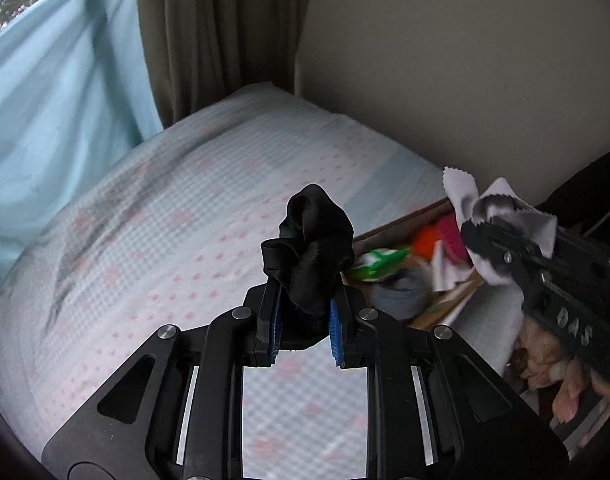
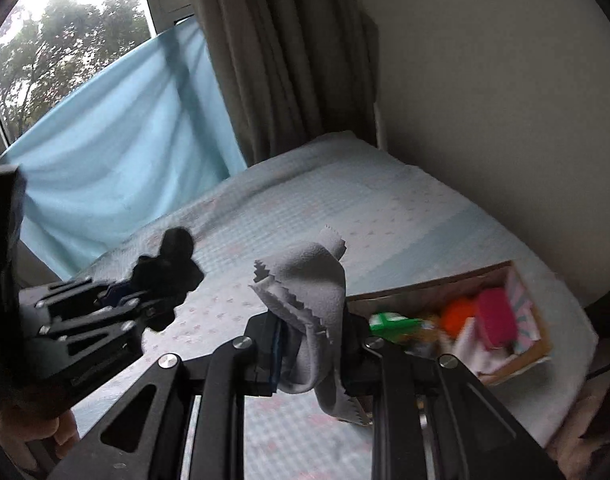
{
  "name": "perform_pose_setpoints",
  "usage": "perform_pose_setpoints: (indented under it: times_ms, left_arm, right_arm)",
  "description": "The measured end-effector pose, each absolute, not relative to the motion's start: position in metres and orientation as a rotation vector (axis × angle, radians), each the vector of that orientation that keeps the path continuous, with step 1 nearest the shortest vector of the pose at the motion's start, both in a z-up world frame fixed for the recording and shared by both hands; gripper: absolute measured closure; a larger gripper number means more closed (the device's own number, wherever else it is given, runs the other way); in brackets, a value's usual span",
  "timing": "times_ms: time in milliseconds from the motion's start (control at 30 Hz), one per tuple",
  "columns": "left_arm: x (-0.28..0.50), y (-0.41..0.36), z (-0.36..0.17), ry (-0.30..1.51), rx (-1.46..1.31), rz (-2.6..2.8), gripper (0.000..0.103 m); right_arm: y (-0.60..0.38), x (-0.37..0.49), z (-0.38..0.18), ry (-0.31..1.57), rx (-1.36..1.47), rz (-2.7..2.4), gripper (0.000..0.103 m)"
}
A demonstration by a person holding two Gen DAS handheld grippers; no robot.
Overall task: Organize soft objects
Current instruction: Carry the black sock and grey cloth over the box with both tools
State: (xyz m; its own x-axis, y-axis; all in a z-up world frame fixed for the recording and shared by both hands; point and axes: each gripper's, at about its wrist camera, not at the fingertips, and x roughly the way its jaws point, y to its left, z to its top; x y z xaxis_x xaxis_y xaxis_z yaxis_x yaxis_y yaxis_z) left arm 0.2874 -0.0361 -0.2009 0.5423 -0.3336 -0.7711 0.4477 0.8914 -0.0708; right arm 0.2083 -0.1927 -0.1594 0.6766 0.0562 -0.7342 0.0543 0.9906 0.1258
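My left gripper [image 1: 305, 312] is shut on a bunched black cloth [image 1: 311, 248], held above the bed; it shows again at the left of the right wrist view [image 2: 157, 292] with the black cloth [image 2: 173, 264]. My right gripper [image 2: 311, 344] is shut on a grey cloth with zigzag edges [image 2: 309, 292], also raised over the bed. In the left wrist view that right gripper [image 1: 481, 236] and its grey cloth [image 1: 465, 196] hang above a cardboard box [image 1: 397, 224]. The box [image 2: 445, 280] holds soft items: orange, pink, green-and-white and grey pieces.
A bed [image 1: 165, 220] with a pale blue sheet dotted pink fills the middle. A light blue cloth [image 2: 117, 152] hangs at the window, brown curtains [image 2: 277, 60] beside it. A beige wall [image 2: 485, 120] runs along the right. A hand [image 2: 33, 432] grips the left tool.
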Motion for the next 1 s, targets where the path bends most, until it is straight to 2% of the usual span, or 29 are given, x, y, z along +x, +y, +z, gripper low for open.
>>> perform_pose_setpoints:
  times_ms: [167,367,1000]
  left_arm:
    - [0.266,-0.071,-0.192,0.912,0.099,-0.445,0.086]
    - [0.261,-0.12,-0.211,0.982,0.062,-0.395,0.086]
    - [0.315,-0.269,-0.342,1.309,0.001,-0.314,0.086]
  right_arm:
    - [-0.244,0.208,-0.147,0.929,0.147,0.006,0.084]
    - [-0.298,0.219,-0.164,1.04,0.139,0.068,0.084]
    - [-0.407,0.299,-0.272,1.354,0.21,0.228,0.084]
